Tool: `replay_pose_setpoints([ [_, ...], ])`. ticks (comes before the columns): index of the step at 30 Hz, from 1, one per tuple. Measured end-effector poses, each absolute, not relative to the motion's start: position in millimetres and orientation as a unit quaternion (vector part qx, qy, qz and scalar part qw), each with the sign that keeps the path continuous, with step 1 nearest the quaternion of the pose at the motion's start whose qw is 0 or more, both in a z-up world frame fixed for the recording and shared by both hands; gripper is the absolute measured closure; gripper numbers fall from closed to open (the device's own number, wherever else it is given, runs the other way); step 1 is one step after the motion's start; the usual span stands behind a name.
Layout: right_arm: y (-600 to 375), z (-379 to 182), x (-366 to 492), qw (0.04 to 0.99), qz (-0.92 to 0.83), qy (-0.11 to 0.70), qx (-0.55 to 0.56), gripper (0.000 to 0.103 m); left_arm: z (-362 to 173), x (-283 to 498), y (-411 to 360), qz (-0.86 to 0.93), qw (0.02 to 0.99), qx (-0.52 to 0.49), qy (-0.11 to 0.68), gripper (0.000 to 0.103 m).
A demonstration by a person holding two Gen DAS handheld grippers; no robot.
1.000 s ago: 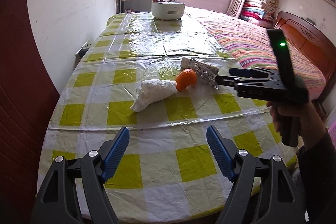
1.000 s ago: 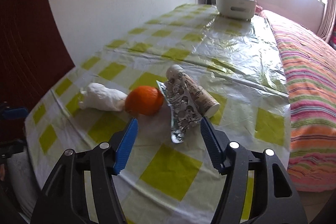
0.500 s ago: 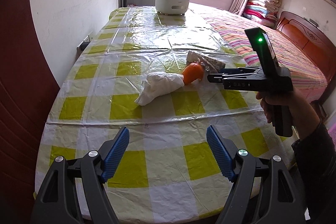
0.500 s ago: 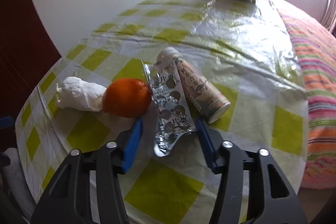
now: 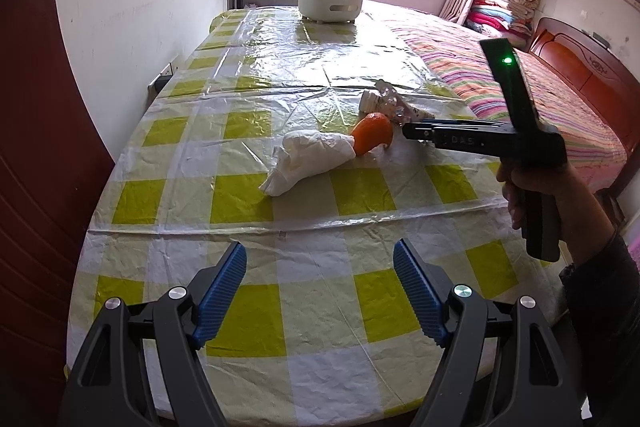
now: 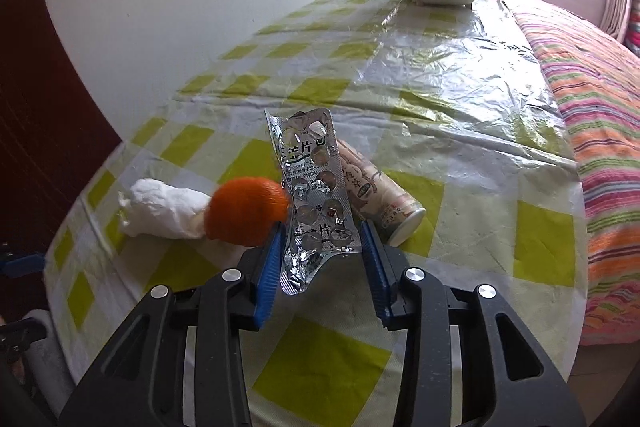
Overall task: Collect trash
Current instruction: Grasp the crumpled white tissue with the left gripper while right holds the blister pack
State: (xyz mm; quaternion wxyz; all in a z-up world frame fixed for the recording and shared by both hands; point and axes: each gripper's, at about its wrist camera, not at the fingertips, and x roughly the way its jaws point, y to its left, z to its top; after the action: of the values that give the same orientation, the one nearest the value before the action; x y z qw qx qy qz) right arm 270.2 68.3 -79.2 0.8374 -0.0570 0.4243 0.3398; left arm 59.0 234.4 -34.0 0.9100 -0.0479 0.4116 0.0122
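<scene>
A silver blister pack [image 6: 316,195] stands tilted between the blue pads of my right gripper [image 6: 322,247], which is closed on its lower end. Left of it lies an orange peel [image 6: 248,211] against a crumpled white tissue [image 6: 164,209]. Behind the pack lies a paper cup [image 6: 384,199] on its side. In the left wrist view the tissue [image 5: 308,159], the peel [image 5: 372,137] and the right gripper [image 5: 416,133] sit mid-table. My left gripper [image 5: 320,287] is open and empty above the near table edge.
The table [image 5: 248,219] has a yellow-checked plastic cover. A white pot [image 5: 330,1] stands at the far end. A white wall runs along the left, a striped bed [image 5: 500,83] along the right.
My right gripper moved forward around the blister pack and narrowed onto it; the pack now stands tilted up. My left gripper drew back slightly and stays open.
</scene>
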Motion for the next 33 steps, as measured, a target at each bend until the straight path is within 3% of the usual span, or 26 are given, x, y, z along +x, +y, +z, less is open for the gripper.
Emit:
replay_pose_setpoints([
  [6,45,-59,246,0.847,0.347,0.403,-0.022,0.066,-26,75,233,0.005,0.914,-0.016,0.405,0.029],
  [14,20,-23,217,0.865,0.355,0.353,0.012,0.066,-24,135,225,-0.079,0.899,0.1,0.419,0.029],
  [25,2,-7,193,0.874,0.363,0.32,0.034,0.065,-52,196,215,-0.112,0.859,0.139,0.481,0.029],
  [26,2,-5,190,0.875,0.365,0.317,0.034,0.065,-56,199,215,-0.108,0.856,0.138,0.486,0.032],
  [30,-1,0,180,0.876,0.37,0.306,0.036,0.065,-68,206,218,-0.094,0.849,0.122,0.505,0.061],
  [33,-5,0,177,0.879,0.368,0.302,0.041,0.065,-69,208,225,-0.07,0.854,0.106,0.505,0.074],
])
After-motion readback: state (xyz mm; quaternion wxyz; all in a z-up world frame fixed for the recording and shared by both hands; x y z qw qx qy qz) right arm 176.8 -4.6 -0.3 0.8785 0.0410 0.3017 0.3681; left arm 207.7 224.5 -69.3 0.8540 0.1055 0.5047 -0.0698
